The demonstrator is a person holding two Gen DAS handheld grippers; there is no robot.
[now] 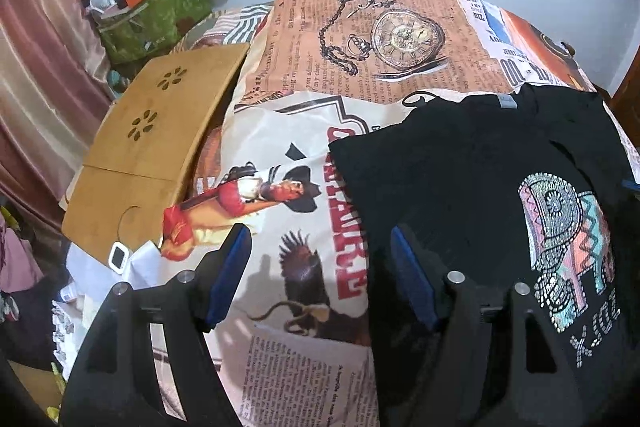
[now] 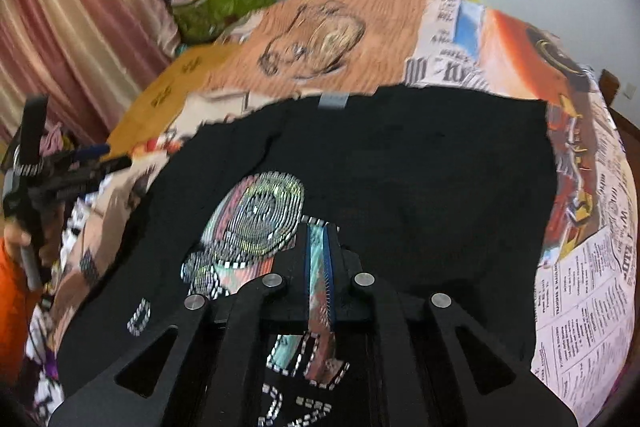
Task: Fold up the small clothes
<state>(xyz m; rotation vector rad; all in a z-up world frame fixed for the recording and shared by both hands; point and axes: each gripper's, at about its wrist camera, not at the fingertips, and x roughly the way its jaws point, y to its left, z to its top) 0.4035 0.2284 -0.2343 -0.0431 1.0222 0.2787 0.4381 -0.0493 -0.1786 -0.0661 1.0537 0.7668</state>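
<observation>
The black T-shirt [image 2: 400, 167] lies flat on the printed bedspread [image 1: 280, 187], under the right tool [image 2: 318, 247] and right of the left tool [image 1: 320, 267]. It looks light and limp, its beaded print stiffer, so a hem corner seems the best hold. The left tool gapes empty; the right's pads are nearly closed, nothing visibly pinched.

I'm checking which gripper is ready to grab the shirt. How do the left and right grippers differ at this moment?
The left gripper has its jaws spread wide; the right gripper has them nearly together with only a thin slit between. The left gripper straddles the left edge of the black shirt, one finger over the printed bedsheet; the right gripper sits over the shirt's printed graphic. Both have black fingers with blue pads.
</observation>
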